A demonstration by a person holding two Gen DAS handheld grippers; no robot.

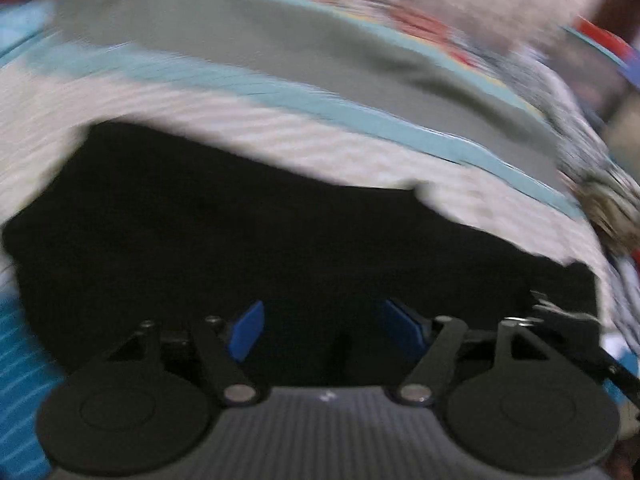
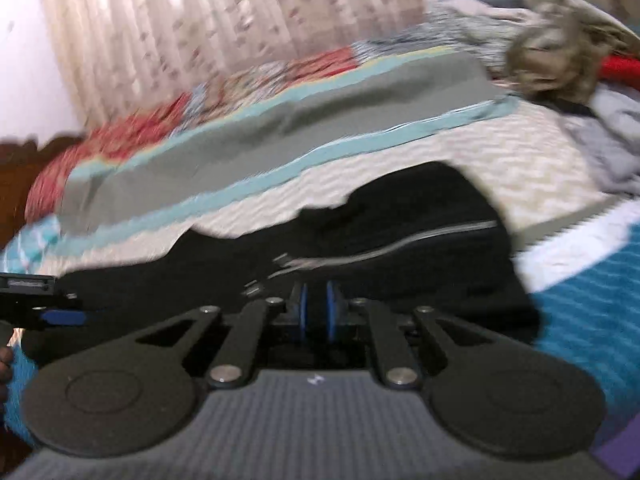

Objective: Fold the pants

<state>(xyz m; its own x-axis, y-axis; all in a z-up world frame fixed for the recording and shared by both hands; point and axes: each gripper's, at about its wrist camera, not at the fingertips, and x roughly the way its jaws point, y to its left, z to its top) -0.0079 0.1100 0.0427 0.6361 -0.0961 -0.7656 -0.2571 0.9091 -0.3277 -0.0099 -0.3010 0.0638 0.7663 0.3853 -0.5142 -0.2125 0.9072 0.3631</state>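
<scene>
Black pants [image 1: 280, 232] lie spread on a bed with a striped cover [image 1: 240, 120]. In the left wrist view my left gripper [image 1: 320, 328] is open, its blue pads [image 1: 248, 330] wide apart just above the black cloth. In the right wrist view my right gripper [image 2: 316, 312] is nearly shut, its blue pads [image 2: 303, 312] pinching the near edge of the pants [image 2: 400, 216], beside a silver zipper [image 2: 420, 236]. The left gripper also shows at the left edge of the right wrist view [image 2: 36, 304]. Both views are blurred.
The bed cover has grey, teal and cream bands [image 2: 280, 128] and a blue part at the right [image 2: 592, 304]. A pile of other clothes [image 2: 560, 60] sits at the far right of the bed. A curtain [image 2: 200, 20] hangs behind.
</scene>
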